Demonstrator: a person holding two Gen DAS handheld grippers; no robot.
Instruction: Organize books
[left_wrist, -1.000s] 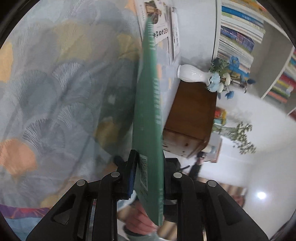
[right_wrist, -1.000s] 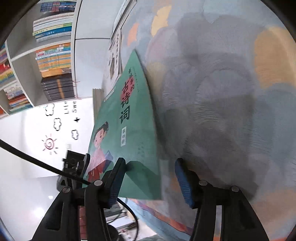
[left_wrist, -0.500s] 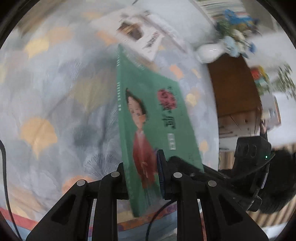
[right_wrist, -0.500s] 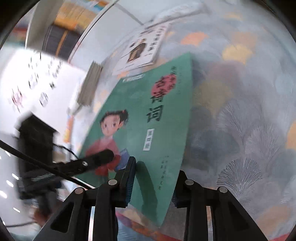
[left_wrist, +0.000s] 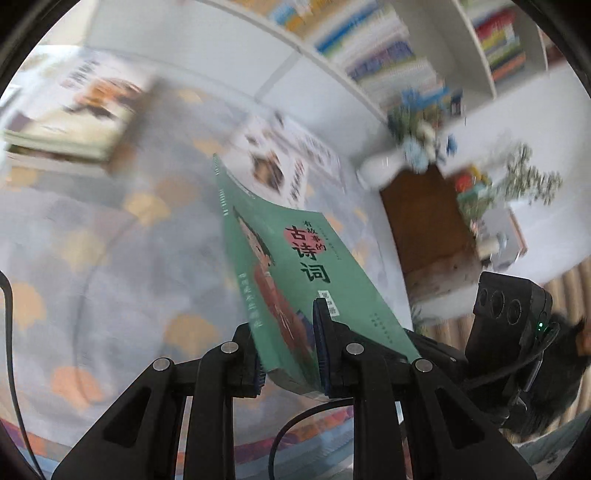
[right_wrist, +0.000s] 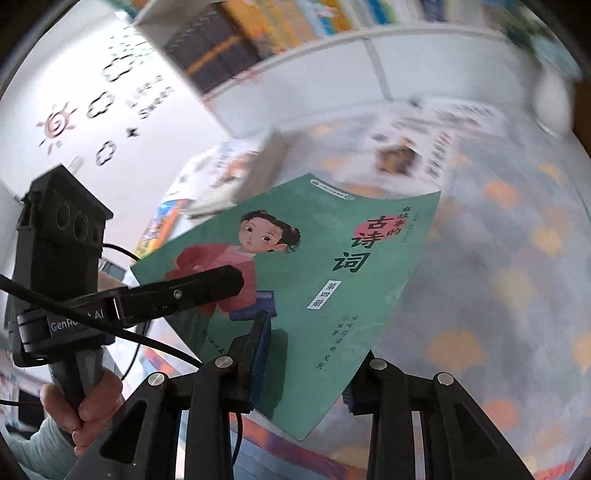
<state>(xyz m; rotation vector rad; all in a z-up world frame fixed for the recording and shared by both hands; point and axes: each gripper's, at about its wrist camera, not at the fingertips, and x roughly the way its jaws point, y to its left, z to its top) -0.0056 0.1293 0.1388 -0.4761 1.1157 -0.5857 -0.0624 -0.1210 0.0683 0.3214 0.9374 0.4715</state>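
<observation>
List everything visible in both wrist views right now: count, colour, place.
green book: 1, green cover with a cartoon girl, lifted over the bed, clamped by both grippers
bedspread: 1, grey-blue with orange patches, underneath
other books: a few, pale covers, blurred, at the bed's far side
bookshelf: 1, white, filled with colourful books, behind
vase: 1, white with blue flowers, on a brown cabinet
left gripper: black, shut on the green book
right gripper: black, shut on the green book
hand: 1, holding the left gripper's handle

A white vase of blue flowers stood on a brown wooden cabinet (all blurred), and sun and cloud decals marked the white wall.
</observation>
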